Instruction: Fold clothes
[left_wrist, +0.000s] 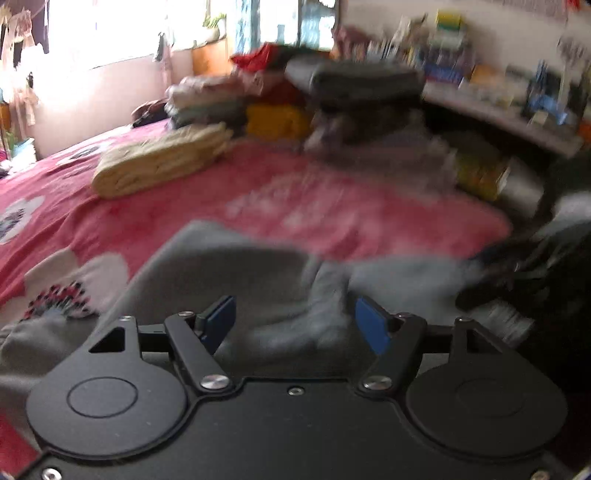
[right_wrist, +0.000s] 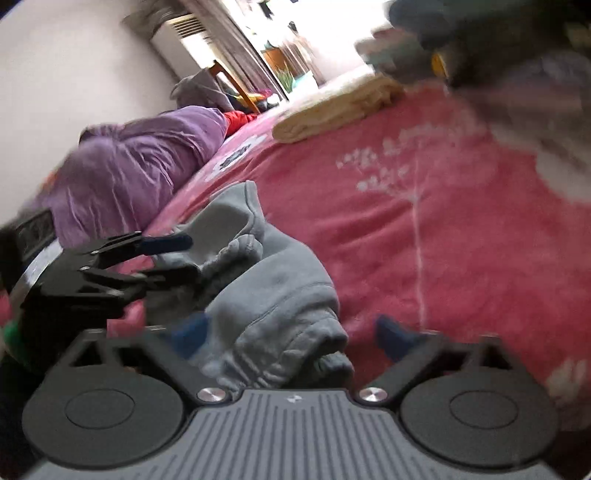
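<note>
A crumpled grey sweatshirt (left_wrist: 229, 273) lies on the pink bedspread (left_wrist: 332, 206) at the near edge of the bed. My left gripper (left_wrist: 297, 325) hovers low over it, open, its blue pads (left_wrist: 221, 321) wide apart and grey cloth bunched below the gap. In the right wrist view the grey sweatshirt (right_wrist: 273, 288) runs from the left gripper (right_wrist: 190, 258) down to my right gripper (right_wrist: 291, 334). The right gripper is open too, with a ribbed cuff (right_wrist: 295, 350) lying between its blue fingertips (right_wrist: 190, 332). Neither gripper pinches the cloth.
A folded yellow blanket (left_wrist: 159, 162) (right_wrist: 332, 110) lies further up the bed. Stacks of folded clothes (left_wrist: 332, 88) stand behind it. A purple bundle (right_wrist: 129, 166) rests along the wall side. A cluttered shelf (left_wrist: 498, 92) runs along the right.
</note>
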